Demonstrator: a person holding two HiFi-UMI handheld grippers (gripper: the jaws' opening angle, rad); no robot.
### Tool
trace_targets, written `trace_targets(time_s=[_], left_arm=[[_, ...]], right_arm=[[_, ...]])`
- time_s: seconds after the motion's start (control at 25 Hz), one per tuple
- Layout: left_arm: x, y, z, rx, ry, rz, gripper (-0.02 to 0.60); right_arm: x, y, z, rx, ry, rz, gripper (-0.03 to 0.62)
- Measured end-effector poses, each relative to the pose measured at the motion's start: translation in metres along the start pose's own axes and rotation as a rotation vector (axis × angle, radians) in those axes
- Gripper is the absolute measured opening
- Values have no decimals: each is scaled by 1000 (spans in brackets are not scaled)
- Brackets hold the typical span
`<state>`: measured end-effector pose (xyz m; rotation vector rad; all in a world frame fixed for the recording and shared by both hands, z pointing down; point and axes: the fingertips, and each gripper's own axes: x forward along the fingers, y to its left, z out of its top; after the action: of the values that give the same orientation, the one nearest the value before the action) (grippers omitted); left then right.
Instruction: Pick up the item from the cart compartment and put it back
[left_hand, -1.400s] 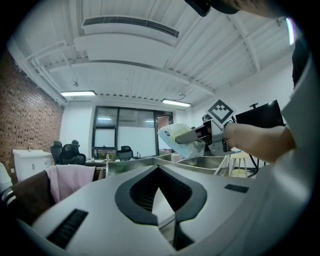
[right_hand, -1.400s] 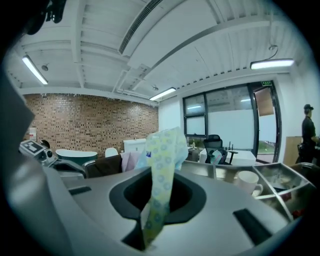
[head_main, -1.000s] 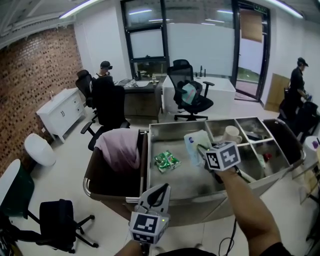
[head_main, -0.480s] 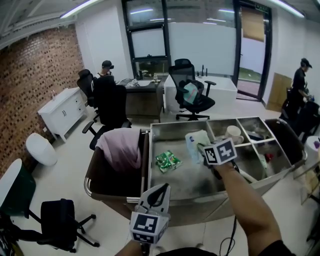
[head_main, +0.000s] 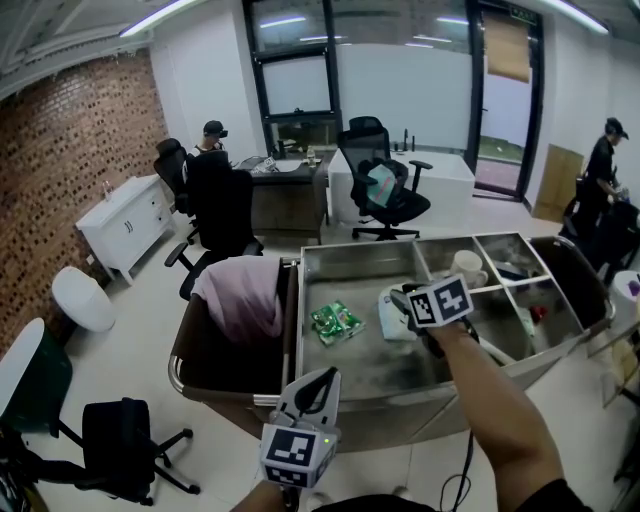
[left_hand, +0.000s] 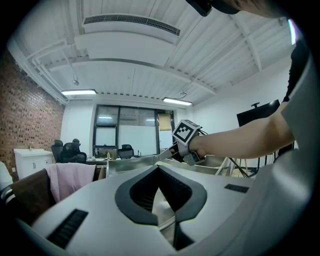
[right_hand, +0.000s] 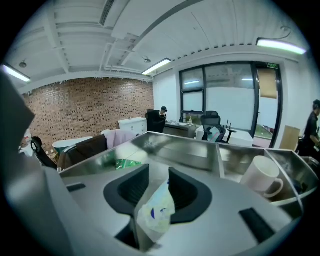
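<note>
A pale packet with blue print (head_main: 392, 314) sits low in the large steel cart compartment (head_main: 345, 262). My right gripper (head_main: 402, 298) is right at it, and its jaws are opening. In the right gripper view the packet (right_hand: 157, 212) slumps loosely in the gap between the jaws of the right gripper (right_hand: 159, 172), with the pads apart from it. My left gripper (head_main: 322, 378) hangs in front of the cart's near edge, away from the packet. Its jaws meet at the tips with nothing between them, as the left gripper view (left_hand: 159, 168) shows.
A green packet (head_main: 333, 321) lies to the left in the same compartment. A white mug (head_main: 463, 266) stands in a smaller compartment on the right. A pink cloth (head_main: 240, 295) drapes over the cart's left bin. Office chairs (head_main: 385, 195) and people (head_main: 210, 140) are behind.
The pale packet has come down from a raised, upright position to lie low in the compartment. The right gripper has lowered slightly and its jaws have spread. The left gripper has stayed still.
</note>
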<state>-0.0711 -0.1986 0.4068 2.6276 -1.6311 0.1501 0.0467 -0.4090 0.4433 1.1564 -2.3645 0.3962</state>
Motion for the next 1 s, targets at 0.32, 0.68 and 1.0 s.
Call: trace_targets(time_s=[0.32, 0.68, 1.0], left_arm=[[0, -2, 1, 3, -4, -7, 0], [-1, -1, -2, 4, -4, -8, 0], [-3, -3, -1, 1, 1, -13, 0]], right_arm=[[-8, 8, 6, -14, -32, 3, 143], [-53, 31, 26, -33, -184, 9, 53], [-108, 55, 22, -26, -304, 40, 3]])
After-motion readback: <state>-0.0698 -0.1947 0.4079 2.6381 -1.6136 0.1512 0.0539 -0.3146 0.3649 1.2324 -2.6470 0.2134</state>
